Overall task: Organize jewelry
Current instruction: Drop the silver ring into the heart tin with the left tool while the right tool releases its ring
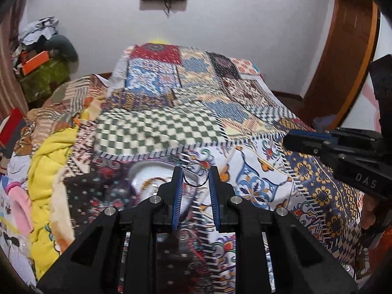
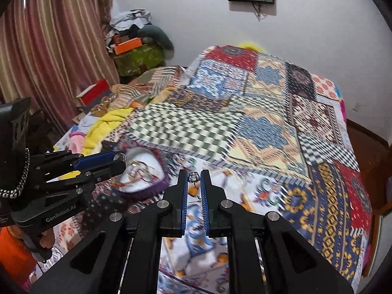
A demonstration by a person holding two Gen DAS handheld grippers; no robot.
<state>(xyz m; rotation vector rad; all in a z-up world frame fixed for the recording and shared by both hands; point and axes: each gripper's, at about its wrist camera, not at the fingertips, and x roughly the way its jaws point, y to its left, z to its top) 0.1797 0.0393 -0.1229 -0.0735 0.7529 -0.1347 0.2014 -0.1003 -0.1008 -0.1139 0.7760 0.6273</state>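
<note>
Jewelry is mid-sort: several gold pieces lie in the white heart-shaped tray with purple rim [image 2: 147, 169] on the patchwork bed [image 1: 171, 127]. Left tongs [image 1: 195, 175] pinch a thin silver ring [image 1: 196, 174]; right tongs [image 2: 194, 177] clamp a small silver earring [image 2: 194, 177], both not yet placed.

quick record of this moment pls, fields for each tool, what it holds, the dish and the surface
left tool: shut on a thin silver ring, pinched at the fingertips
right tool: shut on a small silver earring, with a little piece dangling below
dish: white, purple rim, jewelry heaped inside, beside the left tool
surface: patchwork bedspread
position: both tools raised above the bedspread
</note>
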